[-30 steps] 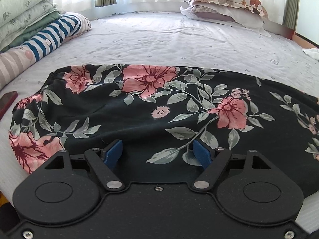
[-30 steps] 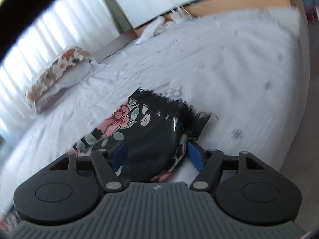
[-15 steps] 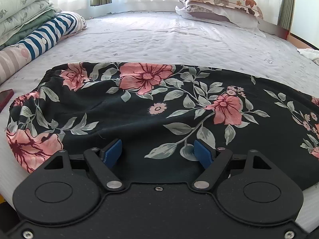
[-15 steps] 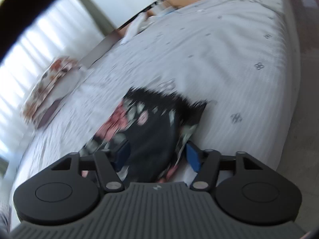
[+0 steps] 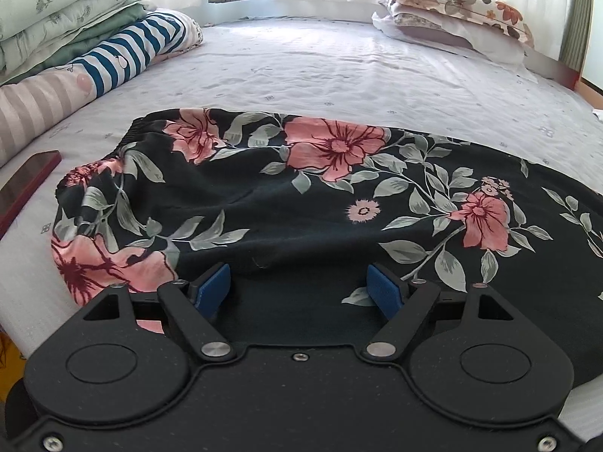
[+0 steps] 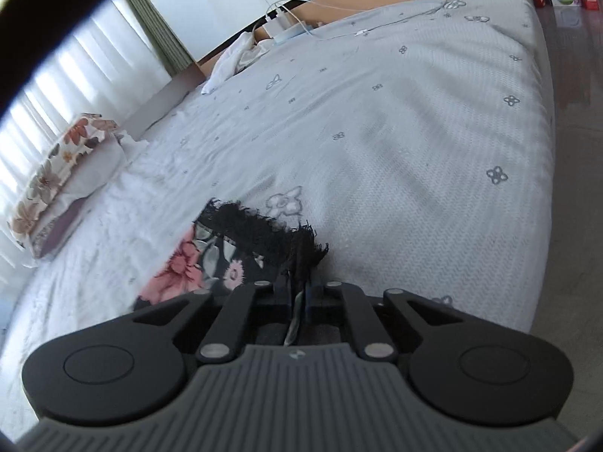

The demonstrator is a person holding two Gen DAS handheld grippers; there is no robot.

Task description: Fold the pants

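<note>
Black pants (image 5: 309,203) with pink flowers and grey-green leaves lie flat across the white bed sheet (image 5: 339,64), waistband at the left. My left gripper (image 5: 299,286) is open, its blue pads (image 5: 213,284) resting over the near edge of the fabric. In the right wrist view the fringed black hem of the pants (image 6: 260,233) lies on the sheet. My right gripper (image 6: 297,293) is shut on that hem, with cloth pinched between the jaws.
Folded quilts and a striped blanket (image 5: 124,52) are stacked at the left. A floral pillow (image 5: 456,0) lies at the far side, also in the right wrist view (image 6: 56,165). A dark red phone (image 5: 28,180) lies left of the pants. Cables and a charger (image 6: 290,26) sit by the headboard. The bed edge (image 6: 542,150) drops off at the right.
My right gripper has closed on the fringed hem of the pants; it was open around it before. My left gripper stayed open and shifted slightly over the fabric.
</note>
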